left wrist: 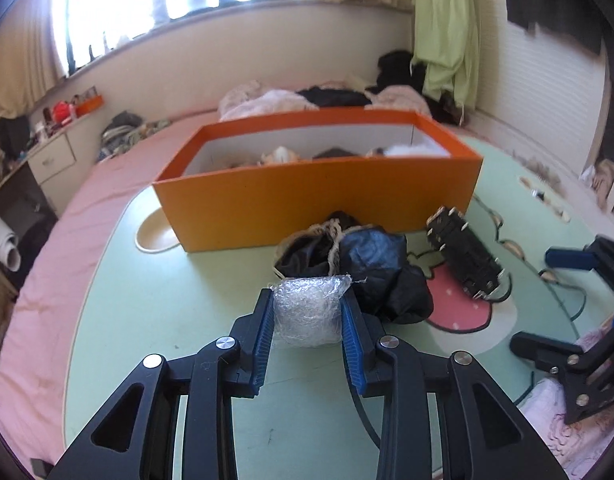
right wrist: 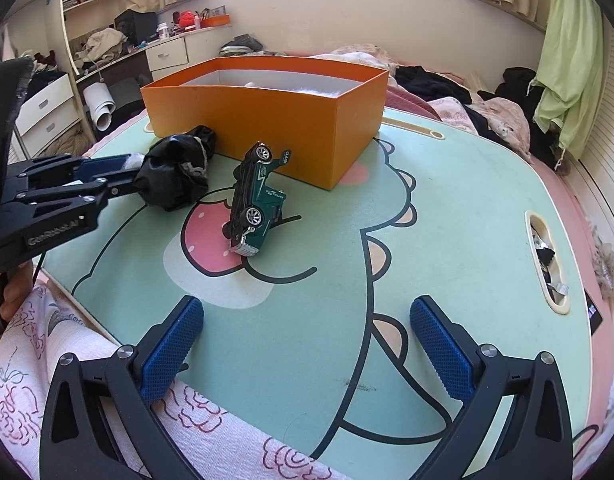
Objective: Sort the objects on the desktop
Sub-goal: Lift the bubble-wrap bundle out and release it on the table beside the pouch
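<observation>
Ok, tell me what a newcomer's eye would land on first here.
The big open orange cardboard box at the far side of the green cartoon dinosaur mat. Then the dark green toy car tipped on its side in front of it, and the left gripper shut on a crinkly clear plastic wad.

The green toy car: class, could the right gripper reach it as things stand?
Probably yes. The right gripper is open, and only bare mat lies between it and the toy car, tipped on its side.

Both wrist views face the orange box, low over the table
</observation>
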{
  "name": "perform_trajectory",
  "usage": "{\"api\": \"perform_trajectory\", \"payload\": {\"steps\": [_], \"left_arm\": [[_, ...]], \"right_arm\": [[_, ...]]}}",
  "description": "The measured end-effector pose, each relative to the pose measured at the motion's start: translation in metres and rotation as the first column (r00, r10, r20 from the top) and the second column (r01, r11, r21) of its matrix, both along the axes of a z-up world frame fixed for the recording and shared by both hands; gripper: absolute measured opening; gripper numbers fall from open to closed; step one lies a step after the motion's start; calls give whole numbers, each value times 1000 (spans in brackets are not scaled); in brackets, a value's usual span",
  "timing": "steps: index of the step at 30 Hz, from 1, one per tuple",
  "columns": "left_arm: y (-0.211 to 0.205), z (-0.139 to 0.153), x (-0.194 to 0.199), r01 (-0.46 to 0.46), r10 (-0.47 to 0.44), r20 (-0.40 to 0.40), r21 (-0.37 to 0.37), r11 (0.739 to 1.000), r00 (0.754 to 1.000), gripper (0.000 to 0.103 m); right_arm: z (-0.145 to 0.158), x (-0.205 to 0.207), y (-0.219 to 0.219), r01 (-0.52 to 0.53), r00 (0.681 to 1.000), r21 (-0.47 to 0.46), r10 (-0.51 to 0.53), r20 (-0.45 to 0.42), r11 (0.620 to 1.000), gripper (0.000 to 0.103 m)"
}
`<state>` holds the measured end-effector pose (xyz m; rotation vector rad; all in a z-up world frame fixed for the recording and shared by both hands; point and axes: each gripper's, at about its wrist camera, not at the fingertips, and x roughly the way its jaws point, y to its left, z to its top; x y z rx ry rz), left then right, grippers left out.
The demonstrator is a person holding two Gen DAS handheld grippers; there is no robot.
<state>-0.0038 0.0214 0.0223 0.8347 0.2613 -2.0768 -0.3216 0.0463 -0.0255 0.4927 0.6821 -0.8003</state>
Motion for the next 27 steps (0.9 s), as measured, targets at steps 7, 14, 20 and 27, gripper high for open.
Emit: {"api": "perform_trajectory", "payload": {"steps": [7,14,20,27], "left_arm": [[7,-14,11,-11,10,9,64,998,1000,102],[11,-32,10,15,-16,16,88,996,1000,103],[13,-34,11,10,-11,13,84,996,1000,103],[13,-33,11,7,-8,14,85,996,1000,103]], "right_arm": [[0,0,0,-1,1000,-1,1,-2,1000,103],[-2,1,-1,2,1000,-2,-2,-12,1000,103],[-2,0,0,1,1000,-3,-1,-12,1000,103],[-2,-1,0,5,1000,-6,-5,-10,1000,103]]}}
